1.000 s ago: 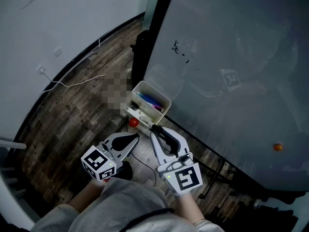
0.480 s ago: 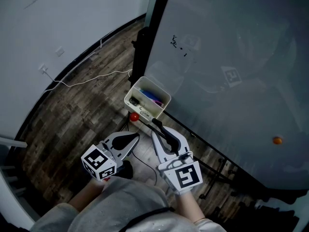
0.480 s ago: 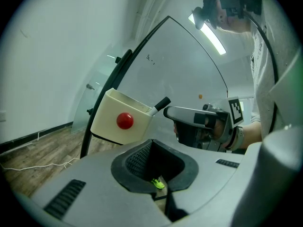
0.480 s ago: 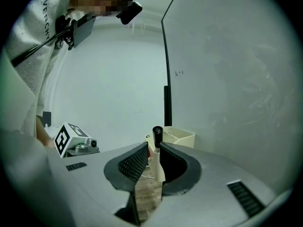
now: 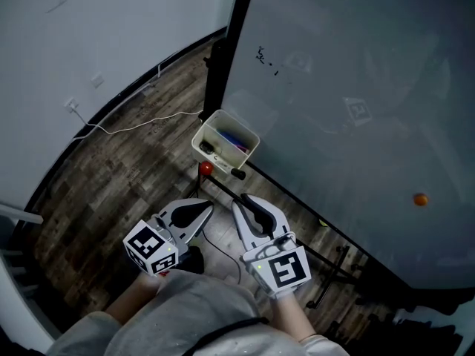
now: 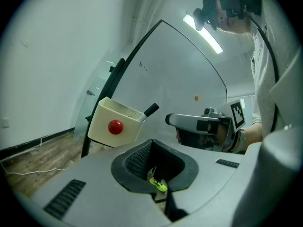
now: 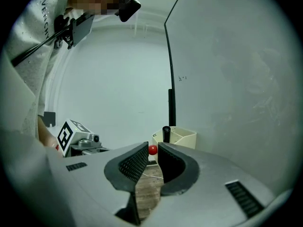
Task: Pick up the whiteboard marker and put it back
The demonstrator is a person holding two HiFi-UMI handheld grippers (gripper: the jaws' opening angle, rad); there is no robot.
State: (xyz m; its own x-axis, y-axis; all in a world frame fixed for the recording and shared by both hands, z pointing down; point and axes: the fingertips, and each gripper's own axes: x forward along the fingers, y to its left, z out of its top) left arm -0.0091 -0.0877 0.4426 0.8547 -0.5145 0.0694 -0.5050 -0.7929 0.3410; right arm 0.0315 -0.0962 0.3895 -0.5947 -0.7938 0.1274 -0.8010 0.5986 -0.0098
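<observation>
Head view: whiteboard marker [image 5: 237, 173] stands in white box [image 5: 206, 127] on whiteboard [image 5: 356, 87], black end up, leaning out near-right corner. Right tongs [image 5: 247, 200] nearer, marker just beyond tips; jaws slightly apart, empty. Left tongs [image 5: 206, 209] closed, empty.

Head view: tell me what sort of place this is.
Probably an office or classroom: a large whiteboard on a stand, a cream holder box with markers at its lower edge, and wood-look flooring beside a white wall with a socket.
</observation>
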